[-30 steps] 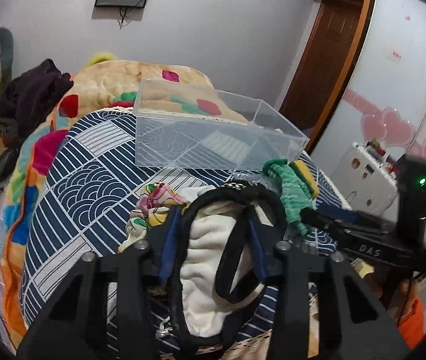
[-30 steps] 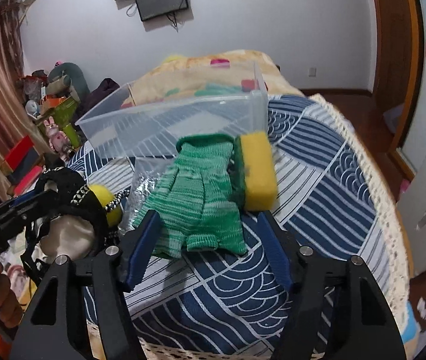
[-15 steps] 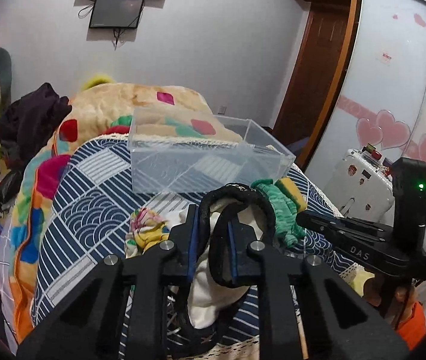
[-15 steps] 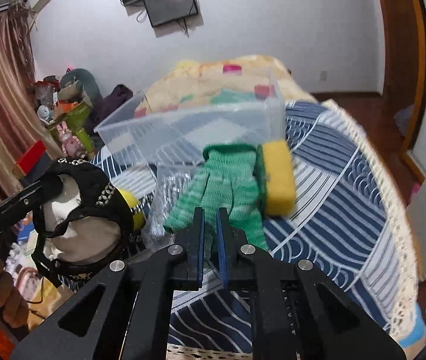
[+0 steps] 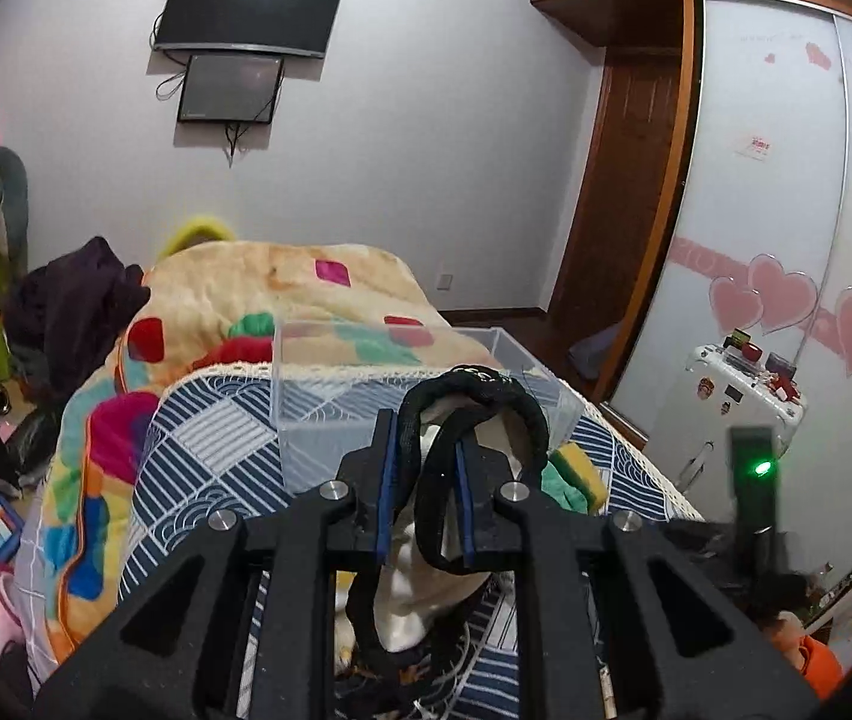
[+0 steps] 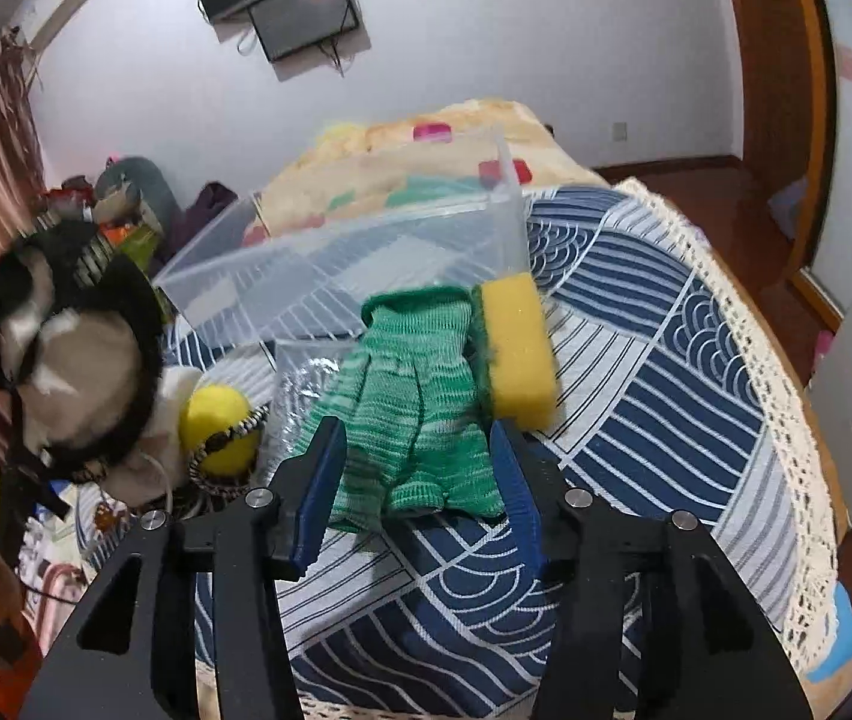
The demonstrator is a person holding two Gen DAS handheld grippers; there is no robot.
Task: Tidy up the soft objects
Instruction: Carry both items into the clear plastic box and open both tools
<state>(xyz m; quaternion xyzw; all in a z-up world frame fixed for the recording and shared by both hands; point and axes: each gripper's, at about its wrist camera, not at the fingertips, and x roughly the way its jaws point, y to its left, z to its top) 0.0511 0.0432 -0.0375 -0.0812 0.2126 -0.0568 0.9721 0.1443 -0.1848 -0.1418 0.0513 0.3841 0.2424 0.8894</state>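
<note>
Left wrist view: patterned bed (image 5: 216, 450), then clear bin (image 5: 366, 396) on it; left gripper (image 5: 423, 492) fingers clenched on black-and-cream garment (image 5: 462, 414), lifted before bin. Right wrist view: right gripper (image 6: 420, 480) fingers spread, straddling green gloves (image 6: 420, 396) beside yellow sponge (image 6: 516, 348).

**Bed layout**

On the bed (image 6: 696, 360), the glove (image 6: 420, 414) lies before the clear bin (image 6: 354, 276), touching the sponge (image 6: 516, 348) at its right. A ball (image 6: 219, 420) sits left of the glove. The quilt (image 5: 282, 282) lies behind the bin.

One glove (image 6: 420, 408), one sponge (image 6: 516, 348), one bin (image 6: 330, 276)
</note>
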